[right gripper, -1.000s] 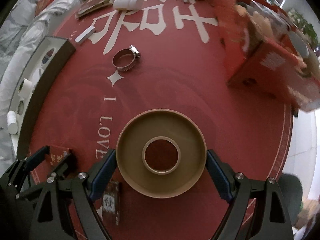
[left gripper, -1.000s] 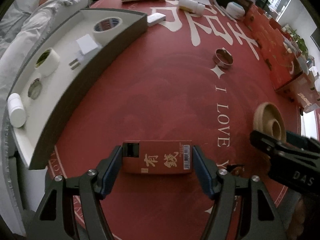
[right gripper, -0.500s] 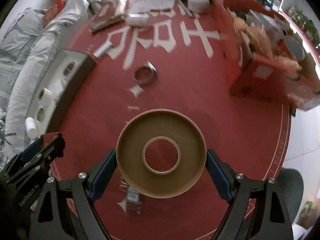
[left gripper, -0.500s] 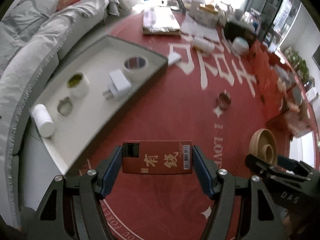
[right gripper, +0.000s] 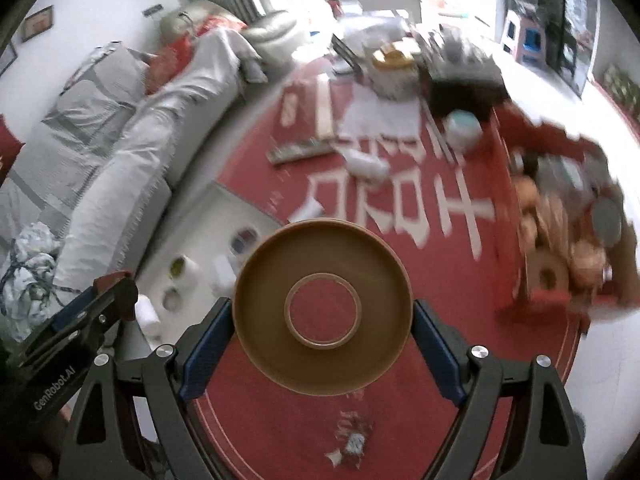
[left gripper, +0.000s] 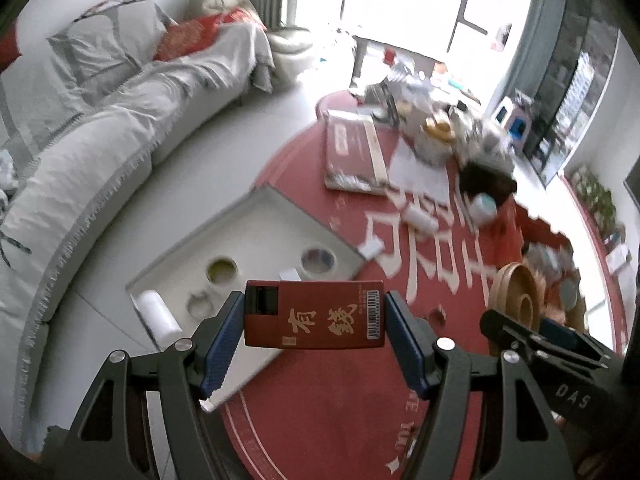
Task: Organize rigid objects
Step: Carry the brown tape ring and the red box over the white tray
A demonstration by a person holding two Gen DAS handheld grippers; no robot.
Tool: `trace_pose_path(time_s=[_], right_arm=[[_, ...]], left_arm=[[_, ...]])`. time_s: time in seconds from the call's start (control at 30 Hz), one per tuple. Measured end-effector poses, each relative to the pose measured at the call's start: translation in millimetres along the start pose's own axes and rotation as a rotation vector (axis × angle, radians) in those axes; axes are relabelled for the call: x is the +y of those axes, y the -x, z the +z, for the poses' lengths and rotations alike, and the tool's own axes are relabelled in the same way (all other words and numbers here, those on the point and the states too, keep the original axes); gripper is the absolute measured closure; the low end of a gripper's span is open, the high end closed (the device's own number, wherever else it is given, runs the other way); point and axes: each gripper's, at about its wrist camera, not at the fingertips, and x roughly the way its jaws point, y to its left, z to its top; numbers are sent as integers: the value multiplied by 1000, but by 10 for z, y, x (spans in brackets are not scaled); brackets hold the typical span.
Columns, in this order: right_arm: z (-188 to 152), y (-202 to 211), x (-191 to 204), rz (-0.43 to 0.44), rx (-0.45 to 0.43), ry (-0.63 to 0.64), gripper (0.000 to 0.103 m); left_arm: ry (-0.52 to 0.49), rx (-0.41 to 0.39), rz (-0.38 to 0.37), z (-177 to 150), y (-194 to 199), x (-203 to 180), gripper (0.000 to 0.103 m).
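A round red mat [left gripper: 328, 420] with large white characters is covering the floor; a white tray [left gripper: 256, 232] is lying across its left edge; a flat red-and-cream box [left gripper: 352, 152] is lying at the far side, with a white paper sheet [left gripper: 420, 172] just right of it; a white bottle [left gripper: 420, 218] is lying on its side near the characters; red cartons [right gripper: 520, 208] are standing along the right side; a crumpled wrapper [right gripper: 352, 440] is lying near the front edge.

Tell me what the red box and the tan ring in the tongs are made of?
Red box: likely printed cardboard, slightly glossy, with sharp folded edges and a barcode. Tan ring: looks like matte moulded plastic or pressed fibre, smooth and uniform; hard to tell which.
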Motion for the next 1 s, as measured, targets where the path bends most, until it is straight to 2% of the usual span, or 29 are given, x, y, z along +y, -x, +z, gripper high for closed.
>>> trace_pose_path(time_s=[0.33,0.47,0.63,1.0], right_arm=[[725,238,775,73,-123,137,15],[900,123,1067,101,-134,182,15],[921,-314,1314,102,-74,213,15],[607,-1408,1356,51,134,235,15]], left_arm=[[132,-93,91,498,136,573,31],[153,-110,152,588,71,740,31],[196,-39,190,507,-316,943,31],[254,168,272,49,-1318,1189,31]])
